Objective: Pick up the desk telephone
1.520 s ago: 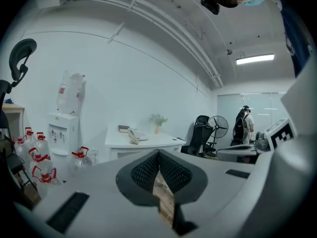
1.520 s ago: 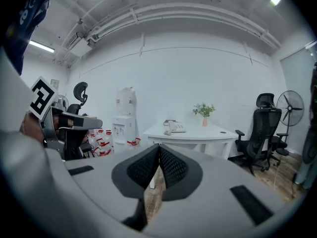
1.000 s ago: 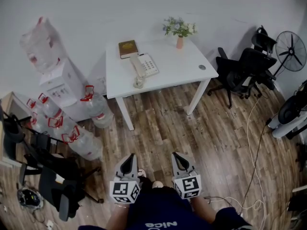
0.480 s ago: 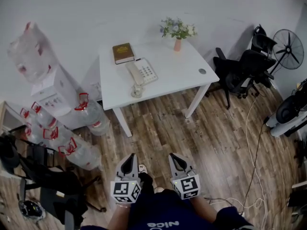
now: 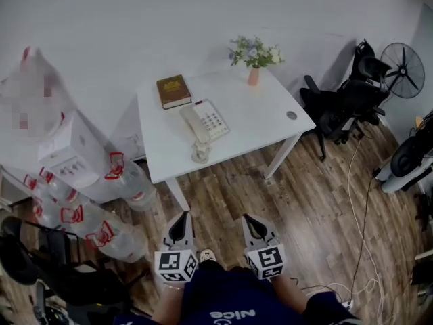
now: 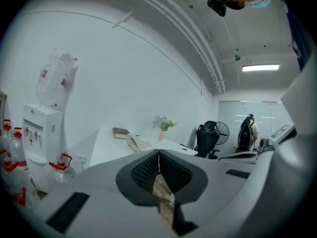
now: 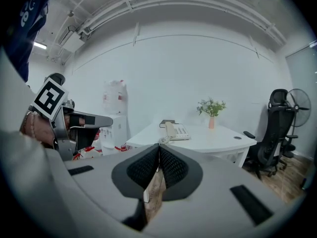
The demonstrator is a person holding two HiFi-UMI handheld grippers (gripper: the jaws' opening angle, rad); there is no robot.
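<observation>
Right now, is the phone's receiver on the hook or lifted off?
On the hook: the handset lies flat along the left side of the desk telephone, on the white table.

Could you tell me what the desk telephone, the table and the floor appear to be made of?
Desk telephone: likely plastic, matte off-white moulded casing.
Table: smooth white top, probably laminate or painted board.
Floor: wood-look planks with visible grain; wood or laminate.

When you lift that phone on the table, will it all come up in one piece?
Probably not. The handset only rests on the telephone, so it may slide off if tilted. Its curly cord looks floppy and would likely dangle.
</observation>
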